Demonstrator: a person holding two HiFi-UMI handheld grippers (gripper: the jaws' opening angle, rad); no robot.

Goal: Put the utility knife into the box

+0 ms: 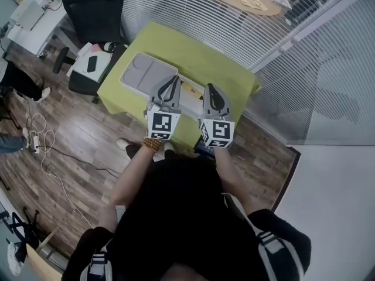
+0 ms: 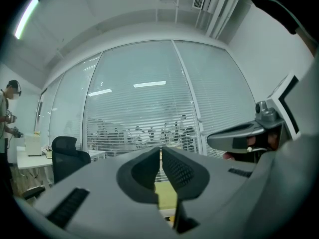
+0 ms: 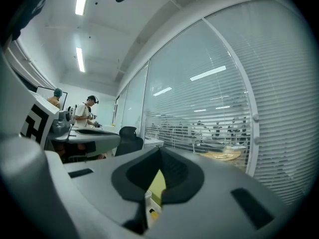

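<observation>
On the green table (image 1: 211, 60) lies an open grey box (image 1: 146, 74), its flat lid to the left. The white rim of its other half (image 1: 188, 101) runs between my grippers. A small yellow thing (image 1: 187, 89), probably the utility knife, shows there, partly hidden. The left gripper (image 1: 173, 81) and right gripper (image 1: 210, 89) hover side by side above the table's near part. Both point level toward the blinds. The left gripper (image 2: 160, 153) is shut and holds nothing. So is the right gripper (image 3: 159, 153); below its jaws show slivers of green table (image 3: 157, 183) and something yellow (image 3: 152, 214).
A glass wall with blinds (image 1: 234, 22) runs behind and right of the table. A black office chair (image 1: 94, 7) and a low seat with white items (image 1: 88, 63) stand left. Cables (image 1: 41, 145) trail over the wooden floor. People stand far left (image 3: 89, 111).
</observation>
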